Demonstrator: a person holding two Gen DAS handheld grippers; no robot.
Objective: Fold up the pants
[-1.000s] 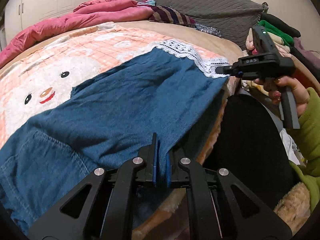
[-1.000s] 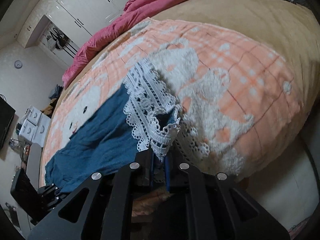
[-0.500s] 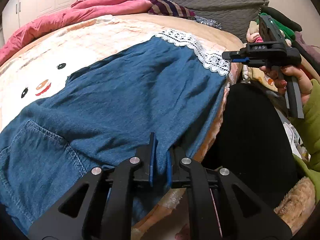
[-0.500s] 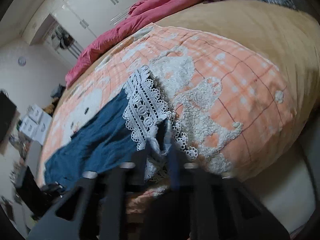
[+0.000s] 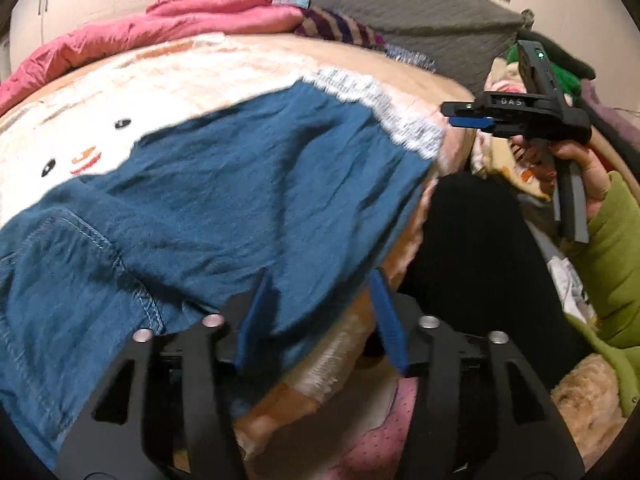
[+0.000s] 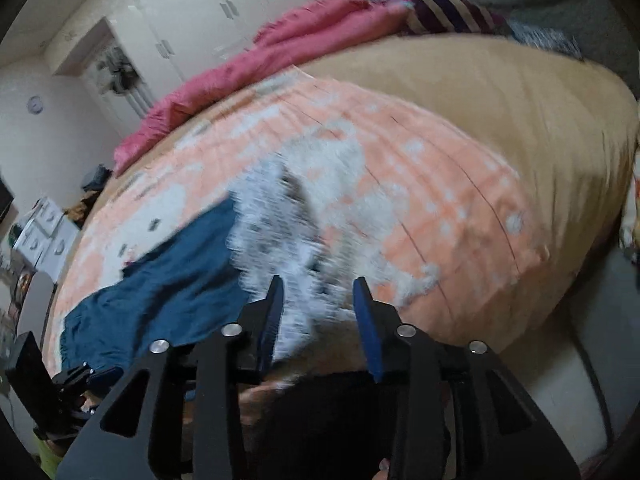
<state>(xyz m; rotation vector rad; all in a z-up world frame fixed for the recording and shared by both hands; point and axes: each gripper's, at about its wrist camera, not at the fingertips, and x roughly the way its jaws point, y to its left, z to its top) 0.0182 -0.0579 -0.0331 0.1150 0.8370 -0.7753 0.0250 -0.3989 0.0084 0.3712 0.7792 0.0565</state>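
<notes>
Denim first: pants (image 5: 224, 200) lie spread along the near edge of the orange cartoon blanket (image 5: 192, 80), one long side draped a little over that edge, pocket end to the left, white lace cuff (image 5: 384, 120) at the right end. Left gripper (image 5: 316, 316) has jaws spread, just been opening; the draped edge still sits between them, but the pads look clear of it, so I read it as released. Right gripper (image 6: 318, 312) likewise spread and just been opening, blurred lace hanging between the jaws, no pinch visible. My read on handling: soft, light, limp cloth with no stiffness, it sags wherever unsupported and should slide easily on the fleece, so expect the fold to drift. Lace is open-weave and snag-prone. Better to pinch the denim just inside the cuff and at the seamed pocket (image 5: 80, 264) edge, where the stitching gives some body. Containers: none on the blanket. Beyond it only loose piles, a pink duvet (image 5: 140, 36) and a striped cloth (image 5: 336, 28) at the far side, clothes heaped off the cuff end
</notes>
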